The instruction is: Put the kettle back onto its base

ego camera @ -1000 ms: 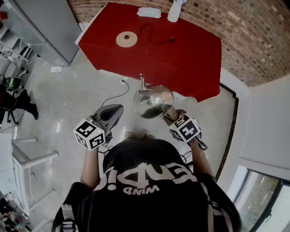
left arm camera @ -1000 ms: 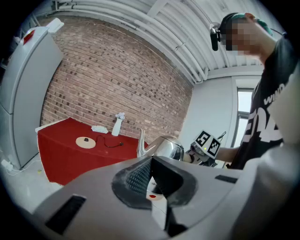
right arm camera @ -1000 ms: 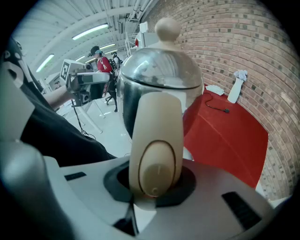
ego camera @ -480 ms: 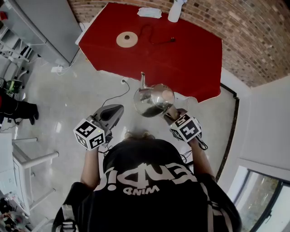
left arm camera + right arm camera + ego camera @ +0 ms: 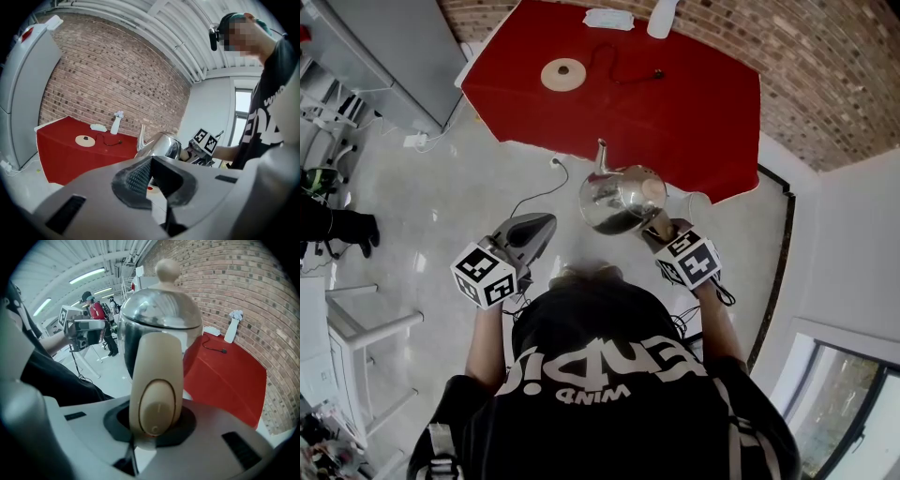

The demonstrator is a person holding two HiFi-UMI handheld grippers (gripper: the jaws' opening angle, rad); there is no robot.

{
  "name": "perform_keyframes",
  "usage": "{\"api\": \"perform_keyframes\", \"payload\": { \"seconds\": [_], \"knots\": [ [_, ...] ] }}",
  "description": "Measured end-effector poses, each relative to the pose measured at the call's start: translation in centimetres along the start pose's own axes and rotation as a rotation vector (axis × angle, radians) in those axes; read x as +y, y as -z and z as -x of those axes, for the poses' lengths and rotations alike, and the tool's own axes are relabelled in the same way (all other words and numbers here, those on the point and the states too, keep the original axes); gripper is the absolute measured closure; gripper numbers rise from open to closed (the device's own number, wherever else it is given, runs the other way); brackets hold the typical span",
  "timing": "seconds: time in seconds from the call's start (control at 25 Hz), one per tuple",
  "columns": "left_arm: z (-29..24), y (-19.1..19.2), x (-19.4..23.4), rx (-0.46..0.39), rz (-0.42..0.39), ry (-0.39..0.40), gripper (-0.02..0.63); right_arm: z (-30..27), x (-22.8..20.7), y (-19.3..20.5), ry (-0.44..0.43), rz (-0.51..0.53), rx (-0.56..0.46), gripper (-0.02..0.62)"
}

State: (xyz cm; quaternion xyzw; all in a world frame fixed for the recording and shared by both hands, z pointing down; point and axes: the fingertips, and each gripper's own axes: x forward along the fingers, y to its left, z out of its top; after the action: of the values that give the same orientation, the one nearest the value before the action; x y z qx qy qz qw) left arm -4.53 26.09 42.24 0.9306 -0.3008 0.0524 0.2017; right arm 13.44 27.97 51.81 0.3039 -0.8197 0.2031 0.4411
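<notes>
The kettle (image 5: 619, 199) is held in the air over the floor, just short of the near edge of the red worktop (image 5: 694, 112). The jaws of the right gripper (image 5: 664, 230) are clamped on its cream handle (image 5: 154, 380); the jaws of the left gripper (image 5: 534, 228) are together on nothing. The round base (image 5: 562, 73) lies well apart, at the far left. The kettle is best carried level, centred above the base and lowered straight. It is upright, and its spout-to-handle axis runs far to near, with the spout (image 5: 601, 157) pointed toward the worktop.
</notes>
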Motion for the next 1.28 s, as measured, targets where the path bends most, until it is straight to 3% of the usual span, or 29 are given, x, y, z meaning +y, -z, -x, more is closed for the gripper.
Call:
{"api": "perform_keyframes", "payload": {
  "seconds": [0.6, 1.28],
  "knots": [
    [1.5, 1.2, 1.6, 0.029, -0.004, 0.014, 0.597, -1.5, -0.3, -2.0, 0.018, -0.033, -0.021, 0.531],
    [-3.7, -2.6, 10.6, 0.018, 0.008, -0.033, 0.597, -6.2, -8.8, -9.6, -0.014, 0.009, -0.01, 0.531]
  ]
}}
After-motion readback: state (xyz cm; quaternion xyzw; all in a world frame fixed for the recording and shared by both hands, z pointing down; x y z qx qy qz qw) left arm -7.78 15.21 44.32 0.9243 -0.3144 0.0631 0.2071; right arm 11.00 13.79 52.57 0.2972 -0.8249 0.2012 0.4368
